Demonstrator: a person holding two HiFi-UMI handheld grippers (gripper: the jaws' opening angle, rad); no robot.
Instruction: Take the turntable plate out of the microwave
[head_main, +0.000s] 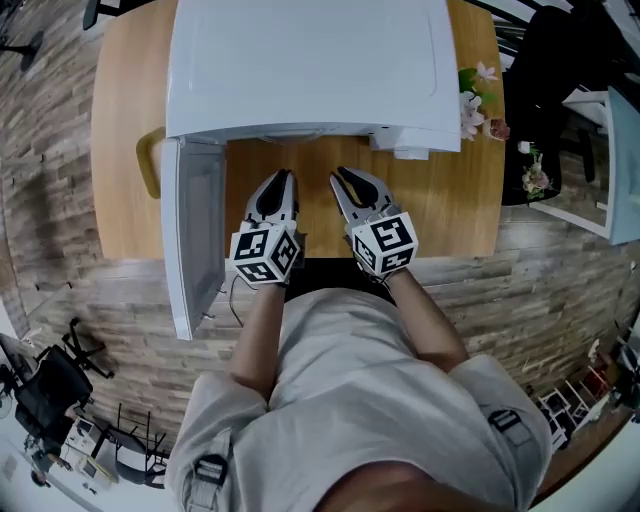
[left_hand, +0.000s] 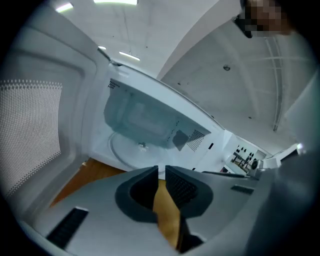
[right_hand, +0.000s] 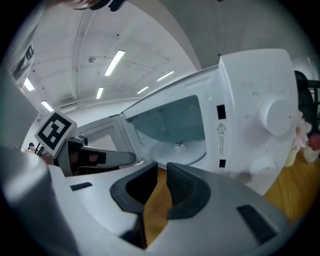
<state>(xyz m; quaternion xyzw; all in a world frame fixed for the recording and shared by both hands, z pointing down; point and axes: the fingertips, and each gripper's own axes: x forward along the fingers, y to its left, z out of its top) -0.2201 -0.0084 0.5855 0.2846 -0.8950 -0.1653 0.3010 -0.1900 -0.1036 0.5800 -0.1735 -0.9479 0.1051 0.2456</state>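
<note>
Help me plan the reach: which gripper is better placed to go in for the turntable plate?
Left, slightly: the left gripper faces the middle of the open microwave, turntable plate just beyond its jaws. The right gripper sits off toward the control panel.

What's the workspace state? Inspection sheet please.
Surface: wooden table, carrying the microwave.
Job's things: white microwave, door swung open; turntable plate still inside on the cavity floor.
Clutter: flowers at the table's right edge; yellow object left of the microwave.
Claws: left claw and right claw side by side before the opening, jaws slightly apart, nothing between them.
Cables: thin cord below the door, run unclear.
Surroundings: plank floor; stands and gear at lower left.
</note>
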